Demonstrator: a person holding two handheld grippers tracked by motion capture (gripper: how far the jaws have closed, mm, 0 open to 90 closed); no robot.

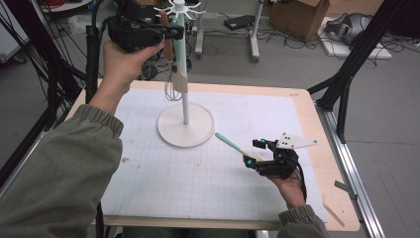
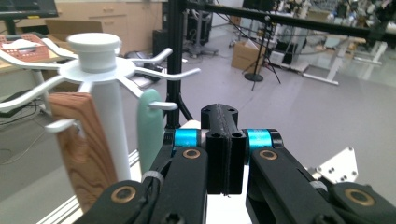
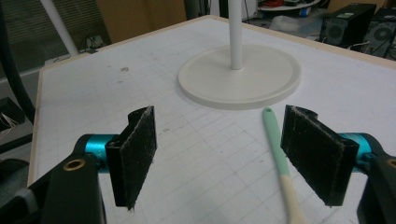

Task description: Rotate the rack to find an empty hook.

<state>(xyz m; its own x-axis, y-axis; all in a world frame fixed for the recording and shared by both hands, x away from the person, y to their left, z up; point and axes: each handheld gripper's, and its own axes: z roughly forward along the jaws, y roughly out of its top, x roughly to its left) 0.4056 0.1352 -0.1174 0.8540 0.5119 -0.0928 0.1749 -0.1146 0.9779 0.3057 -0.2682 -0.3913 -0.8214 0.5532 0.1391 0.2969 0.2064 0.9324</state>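
Left tongs raised at rack; right tongs low over desk.
Left jaws closed, empty; right jaws apart, mint spatula lying just inside 1 pad.

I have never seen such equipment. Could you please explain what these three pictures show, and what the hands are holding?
A person holds a hand-held two-jaw gripper in each hand. The high view looks down on the table; the other two pictures come from cameras riding on the grippers. The left gripper, jaws shut together, is raised beside the top of a white utensil stand, where a wooden-handled utensil and a mint-green utensil hang. The right gripper is open, low over the table, with a mint-green spatula lying between its jaws, by the right one.
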